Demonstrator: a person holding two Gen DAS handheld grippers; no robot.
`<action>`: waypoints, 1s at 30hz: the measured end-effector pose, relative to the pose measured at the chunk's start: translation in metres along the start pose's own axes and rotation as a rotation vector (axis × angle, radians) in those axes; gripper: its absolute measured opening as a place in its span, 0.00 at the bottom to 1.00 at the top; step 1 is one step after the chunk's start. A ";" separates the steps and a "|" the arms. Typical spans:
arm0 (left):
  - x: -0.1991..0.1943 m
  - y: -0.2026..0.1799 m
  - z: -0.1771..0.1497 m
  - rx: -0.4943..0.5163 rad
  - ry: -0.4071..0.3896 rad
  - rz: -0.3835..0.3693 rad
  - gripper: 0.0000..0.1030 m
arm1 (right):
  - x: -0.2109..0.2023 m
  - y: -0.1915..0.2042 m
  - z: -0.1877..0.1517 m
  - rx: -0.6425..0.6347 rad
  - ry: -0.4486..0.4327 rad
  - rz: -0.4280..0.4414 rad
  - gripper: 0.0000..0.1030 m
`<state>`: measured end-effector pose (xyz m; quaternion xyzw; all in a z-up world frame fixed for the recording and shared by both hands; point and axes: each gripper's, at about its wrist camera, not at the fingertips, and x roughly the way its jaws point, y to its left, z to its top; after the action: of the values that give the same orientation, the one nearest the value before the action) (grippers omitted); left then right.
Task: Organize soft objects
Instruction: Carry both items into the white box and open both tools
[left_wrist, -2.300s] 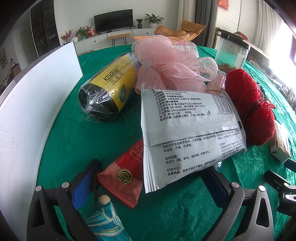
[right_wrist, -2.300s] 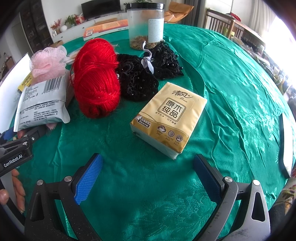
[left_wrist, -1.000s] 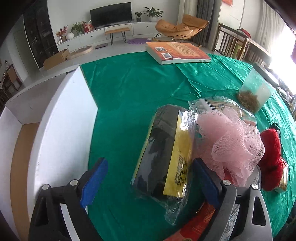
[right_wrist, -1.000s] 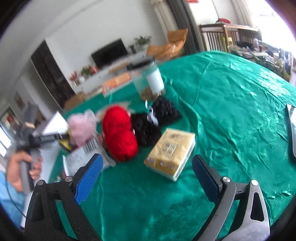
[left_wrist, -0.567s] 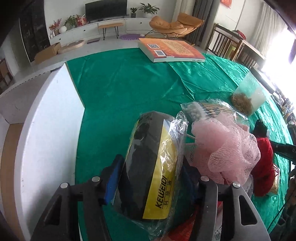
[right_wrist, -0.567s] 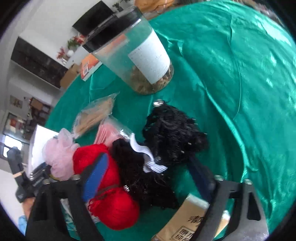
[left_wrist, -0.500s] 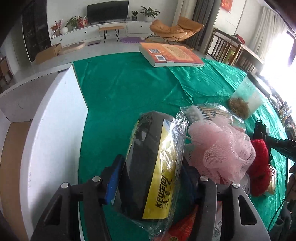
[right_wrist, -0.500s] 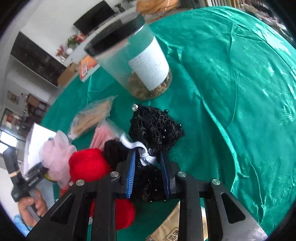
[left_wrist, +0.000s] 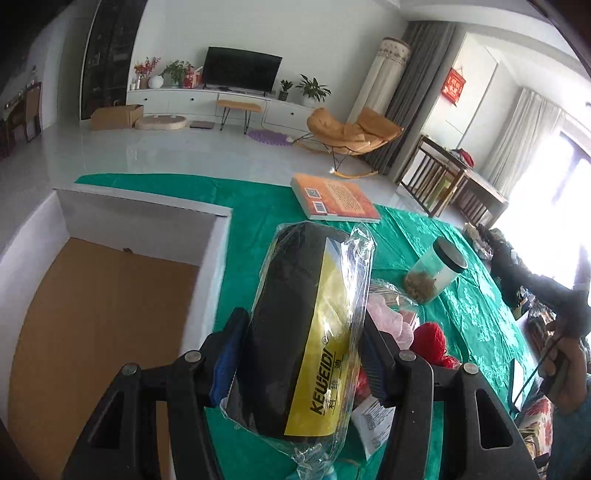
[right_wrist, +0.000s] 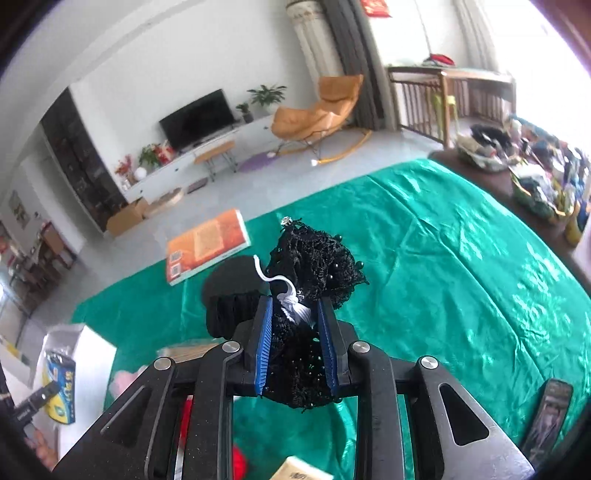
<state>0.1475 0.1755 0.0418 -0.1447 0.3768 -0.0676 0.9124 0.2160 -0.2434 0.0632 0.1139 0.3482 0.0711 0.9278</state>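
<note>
My left gripper (left_wrist: 301, 349) is shut on a black and yellow roll in clear plastic wrap (left_wrist: 299, 325) and holds it up above the green table, beside the open white box (left_wrist: 96, 295). My right gripper (right_wrist: 293, 332) is shut on a black lace bundle with a white tag (right_wrist: 314, 269) and holds it high over the table. The pink mesh sponge (left_wrist: 388, 321) and the red yarn ball (left_wrist: 430, 338) lie on the cloth below the roll.
An orange book (left_wrist: 332, 197) lies at the far table edge. A clear jar with a black lid (left_wrist: 436, 273) stands right of the roll. A tissue pack (right_wrist: 299, 470) and a dark flat item (right_wrist: 550, 413) lie on the green cloth (right_wrist: 461, 266).
Both grippers closed on their objects about half a second ago and have since lifted them. The left gripper has carried the roll up and toward the white box.
</note>
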 end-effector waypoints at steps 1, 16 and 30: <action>-0.015 0.010 -0.003 -0.007 -0.013 0.021 0.55 | -0.005 0.021 -0.007 -0.032 0.015 0.047 0.25; -0.132 0.128 -0.086 -0.078 -0.080 0.396 0.56 | -0.029 0.333 -0.116 -0.352 0.234 0.662 0.17; -0.117 0.113 -0.101 -0.060 -0.067 0.370 0.56 | 0.102 0.322 -0.259 -0.860 0.472 0.321 0.50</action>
<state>-0.0049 0.2882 0.0159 -0.1022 0.3681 0.1174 0.9167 0.1033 0.1308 -0.1063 -0.2448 0.4655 0.3730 0.7643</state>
